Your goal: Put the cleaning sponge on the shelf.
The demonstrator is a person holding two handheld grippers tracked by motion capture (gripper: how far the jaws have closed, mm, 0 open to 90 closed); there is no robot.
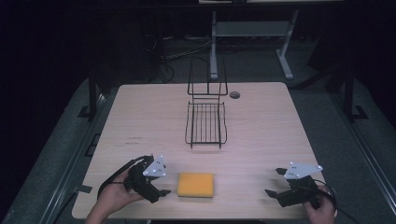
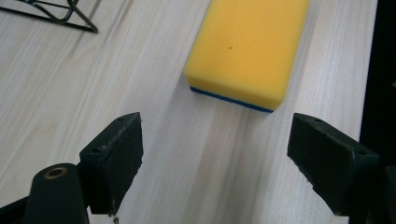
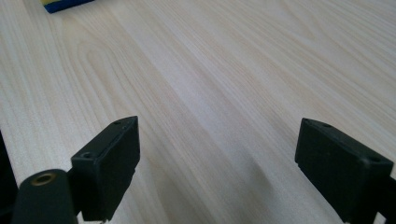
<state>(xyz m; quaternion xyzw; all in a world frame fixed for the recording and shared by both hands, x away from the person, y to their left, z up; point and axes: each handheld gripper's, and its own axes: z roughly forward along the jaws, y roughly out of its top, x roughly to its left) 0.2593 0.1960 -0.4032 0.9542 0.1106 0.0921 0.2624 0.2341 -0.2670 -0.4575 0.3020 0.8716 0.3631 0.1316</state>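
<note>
Taking the yellow sponge (image 1: 195, 185) as the landmark: the left gripper (image 1: 161, 192) sits just to its left near the table's (image 1: 261, 126) front edge, jaws spread wide and holding nothing, pointed at the sponge but apart from it. In the left gripper view the sponge (image 2: 247, 49) lies flat just ahead of the jaws, a blue layer along its underside, bare wood between. Behind the sponge stands a black wire rack (image 1: 206, 112), well apart from it. Well to the sponge's right, the right gripper (image 1: 275, 183) rests with jaws wide and unloaded. No readable writing is visible.
</note>
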